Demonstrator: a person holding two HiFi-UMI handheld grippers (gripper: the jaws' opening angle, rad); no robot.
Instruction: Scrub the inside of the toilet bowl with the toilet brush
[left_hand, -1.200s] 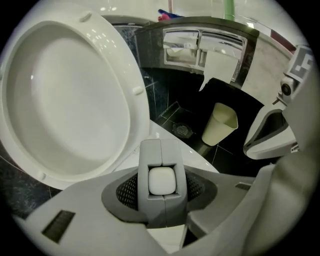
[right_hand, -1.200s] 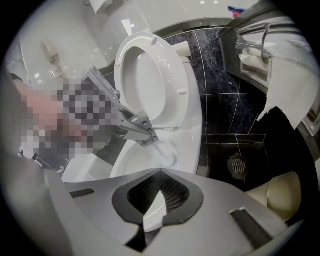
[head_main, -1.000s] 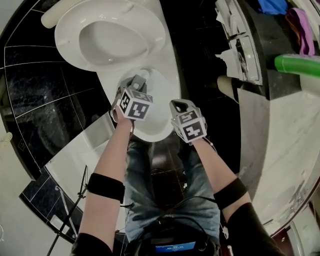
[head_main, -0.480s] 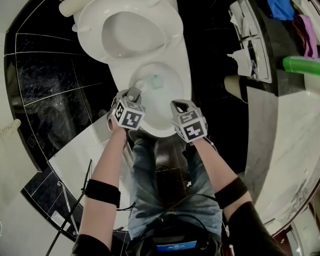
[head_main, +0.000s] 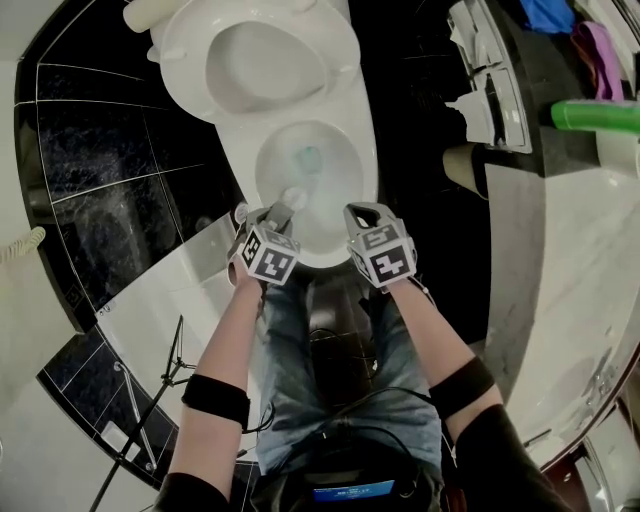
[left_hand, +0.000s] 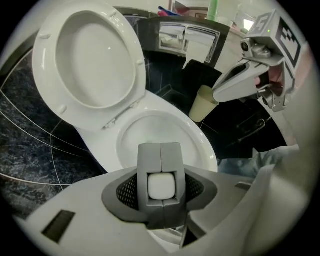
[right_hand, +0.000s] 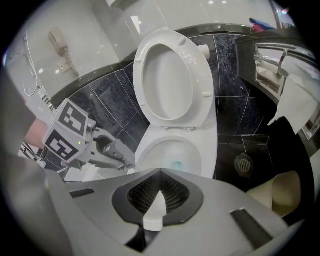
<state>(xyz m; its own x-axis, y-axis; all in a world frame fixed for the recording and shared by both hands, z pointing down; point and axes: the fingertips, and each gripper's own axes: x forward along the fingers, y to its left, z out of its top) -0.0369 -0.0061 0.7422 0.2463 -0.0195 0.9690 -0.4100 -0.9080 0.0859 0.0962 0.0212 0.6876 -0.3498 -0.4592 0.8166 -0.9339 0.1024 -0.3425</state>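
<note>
Jaws of the left gripper (head_main: 281, 213), at the near rim of the toilet bowl (head_main: 367, 175), are clamped on the handle end of the toilet brush (left_hand: 161, 186). The brush reaches down inside the bowl by its near-left wall. Just right of it, over the same rim, the right gripper (head_main: 363, 214) is pinched closed on nothing. Deeper in the bowl lies a greenish patch (head_main: 308, 157). Behind the bowl stands the raised seat and lid (head_main: 260, 65).

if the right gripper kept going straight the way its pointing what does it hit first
Most likely the toilet bowl: the right gripper aims down into the open basin with nothing in between. Whether the near rim or the inner wall comes first is unclear.
</note>
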